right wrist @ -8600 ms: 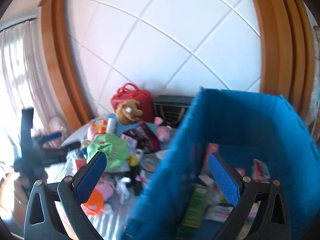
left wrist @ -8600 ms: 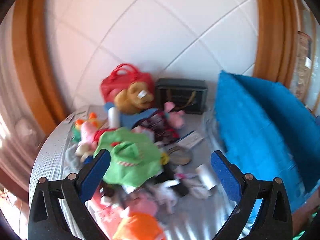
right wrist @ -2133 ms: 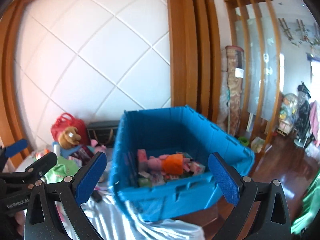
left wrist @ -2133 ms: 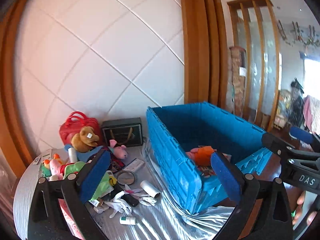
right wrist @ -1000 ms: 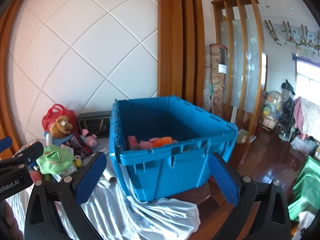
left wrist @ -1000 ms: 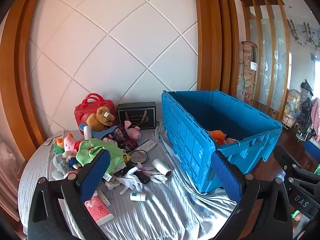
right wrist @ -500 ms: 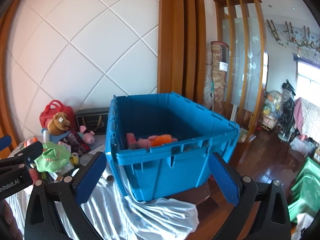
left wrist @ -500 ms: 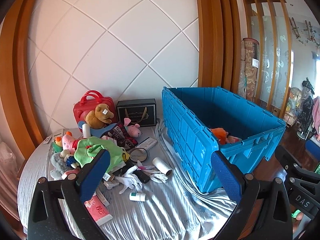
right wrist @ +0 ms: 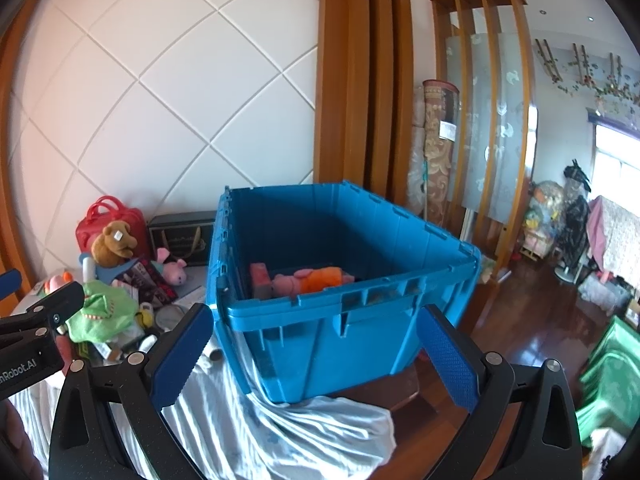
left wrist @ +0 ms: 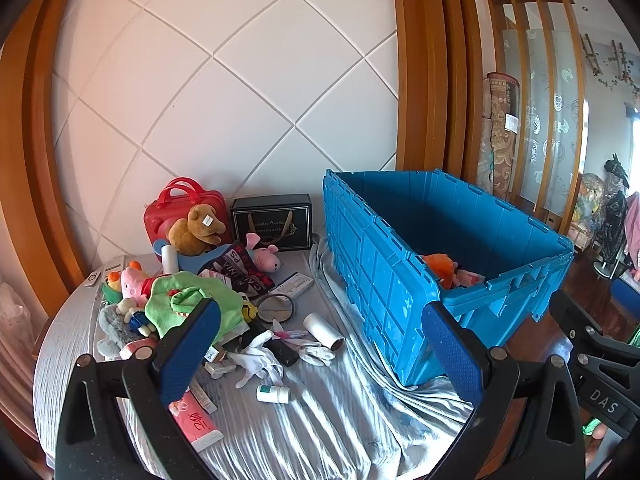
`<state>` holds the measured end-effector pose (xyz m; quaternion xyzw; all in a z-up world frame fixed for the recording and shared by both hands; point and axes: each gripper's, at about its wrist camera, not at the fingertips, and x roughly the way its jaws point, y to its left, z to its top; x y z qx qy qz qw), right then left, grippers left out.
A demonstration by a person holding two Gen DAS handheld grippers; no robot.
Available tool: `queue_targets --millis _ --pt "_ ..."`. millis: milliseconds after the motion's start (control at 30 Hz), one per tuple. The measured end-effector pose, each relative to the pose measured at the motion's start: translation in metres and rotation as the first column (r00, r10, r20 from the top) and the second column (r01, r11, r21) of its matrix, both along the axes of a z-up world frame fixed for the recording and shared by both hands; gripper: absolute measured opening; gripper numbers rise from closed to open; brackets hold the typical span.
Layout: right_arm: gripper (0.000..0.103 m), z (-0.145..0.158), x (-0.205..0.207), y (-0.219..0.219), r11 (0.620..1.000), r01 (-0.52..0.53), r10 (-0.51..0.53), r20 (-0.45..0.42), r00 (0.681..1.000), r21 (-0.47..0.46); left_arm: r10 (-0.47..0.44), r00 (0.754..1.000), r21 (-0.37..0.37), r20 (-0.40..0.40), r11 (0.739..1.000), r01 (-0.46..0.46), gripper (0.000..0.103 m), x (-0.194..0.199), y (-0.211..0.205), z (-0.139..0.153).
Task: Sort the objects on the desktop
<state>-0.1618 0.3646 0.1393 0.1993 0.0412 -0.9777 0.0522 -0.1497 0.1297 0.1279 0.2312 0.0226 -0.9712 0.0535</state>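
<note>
Right wrist: blue crate [right wrist: 360, 320] holds plush toys [right wrist: 312, 280].

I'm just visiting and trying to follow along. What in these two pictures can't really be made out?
- Left wrist view: most of the blue bin's contents, hidden by its near wall; only an orange toy peeks out.
- Left wrist view: things under the green cloth, buried in the pile.
- Left wrist view: print on the small white bottle, too small.
- Right wrist view: the bin's floor, hidden by its front rim.

Glossy plastic crate [left wrist: 384, 264] on wrinkled satiny cloth [left wrist: 320, 420].
</note>
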Motion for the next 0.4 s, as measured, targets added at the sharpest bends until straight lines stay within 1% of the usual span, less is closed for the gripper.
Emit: queue_targets --millis 400 --pt "0.103 -0.0014 -0.0069 0.0036 1.000 0.005 -0.005 0.002 1.000 0.002 0.005 1.000 0.005 0.006 1.000 -0.005 0.102 -0.0061 0.0011 -0.0033"
